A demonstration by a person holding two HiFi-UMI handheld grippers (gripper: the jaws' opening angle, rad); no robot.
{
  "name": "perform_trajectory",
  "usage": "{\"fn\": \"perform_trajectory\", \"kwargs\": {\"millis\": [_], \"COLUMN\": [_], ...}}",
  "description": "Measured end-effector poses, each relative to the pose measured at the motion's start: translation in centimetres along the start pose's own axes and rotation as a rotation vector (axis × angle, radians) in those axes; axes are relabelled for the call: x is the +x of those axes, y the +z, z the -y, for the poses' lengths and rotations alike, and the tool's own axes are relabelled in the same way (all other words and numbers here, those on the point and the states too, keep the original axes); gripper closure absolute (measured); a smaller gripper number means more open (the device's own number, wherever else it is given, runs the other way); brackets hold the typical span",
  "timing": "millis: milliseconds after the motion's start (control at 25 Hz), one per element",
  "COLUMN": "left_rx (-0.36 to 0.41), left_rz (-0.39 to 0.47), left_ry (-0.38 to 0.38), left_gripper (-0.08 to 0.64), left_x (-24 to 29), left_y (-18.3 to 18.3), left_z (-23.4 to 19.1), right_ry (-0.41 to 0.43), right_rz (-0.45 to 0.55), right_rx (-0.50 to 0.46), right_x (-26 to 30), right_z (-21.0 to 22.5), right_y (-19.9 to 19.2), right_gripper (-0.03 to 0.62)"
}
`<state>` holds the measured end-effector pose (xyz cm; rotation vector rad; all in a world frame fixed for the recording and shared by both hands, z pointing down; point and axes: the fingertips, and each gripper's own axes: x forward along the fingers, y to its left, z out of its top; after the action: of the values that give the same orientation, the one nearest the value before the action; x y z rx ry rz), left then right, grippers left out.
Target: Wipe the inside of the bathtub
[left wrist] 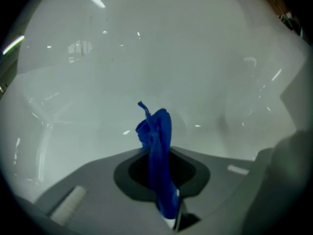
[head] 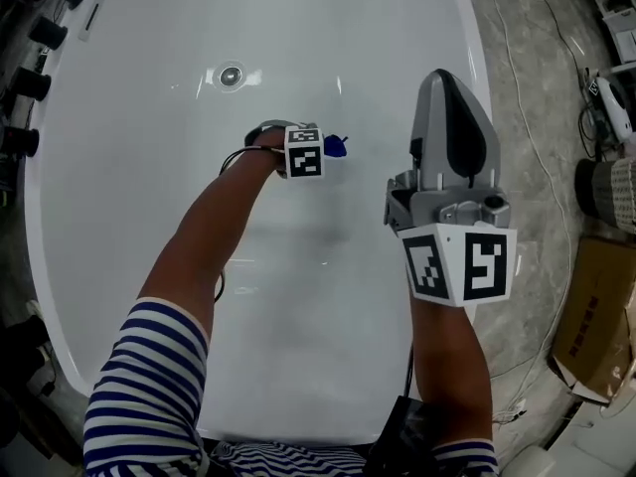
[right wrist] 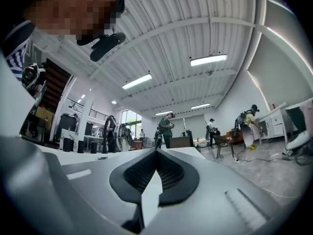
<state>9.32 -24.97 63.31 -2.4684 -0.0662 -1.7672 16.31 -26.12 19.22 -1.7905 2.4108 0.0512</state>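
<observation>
The white bathtub (head: 129, 197) fills the head view, with its round drain (head: 231, 76) at the far end. My left gripper (head: 332, 148) is down inside the tub, shut on a blue cloth (head: 337, 146). In the left gripper view the blue cloth (left wrist: 157, 136) sticks up from between the shut jaws (left wrist: 164, 190), close to the glossy tub wall (left wrist: 195, 58). My right gripper (head: 449, 78) is held above the tub's right side and points upward. The right gripper view has its jaws (right wrist: 155, 173) shut with nothing between them.
Black fixtures (head: 30, 82) line the tub's left rim. A grey marble floor (head: 537, 107) with cables lies to the right, where a cardboard box (head: 596, 316) stands. The right gripper view shows a hall ceiling with strip lights (right wrist: 209, 59) and distant people (right wrist: 166, 126).
</observation>
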Motion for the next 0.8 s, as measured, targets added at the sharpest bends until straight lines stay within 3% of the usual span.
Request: {"fn": "perform_trajectory", "kwargs": {"millis": [320,480,800], "left_rx": [0.039,0.036,0.039], "left_rz": [-0.001,0.011,-0.013], "left_ry": [0.033,0.011,-0.044], "left_gripper": [0.515,0.515,0.515], "left_x": [3.2,5.0,8.8], "left_y": [1.7,1.7,0.8], "left_z": [-4.2,-6.9,-5.8], "right_ry": [-0.042,-0.053,-0.054], "right_rz": [-0.038,-0.048,-0.054], "right_rx": [0.089,0.120,0.136], "right_x": [-0.9,0.5,0.6], "right_z": [1.3,2.0,2.1], "right_y": [-0.8,-1.4,-1.7], "right_gripper": [0.594,0.594,0.594]}}
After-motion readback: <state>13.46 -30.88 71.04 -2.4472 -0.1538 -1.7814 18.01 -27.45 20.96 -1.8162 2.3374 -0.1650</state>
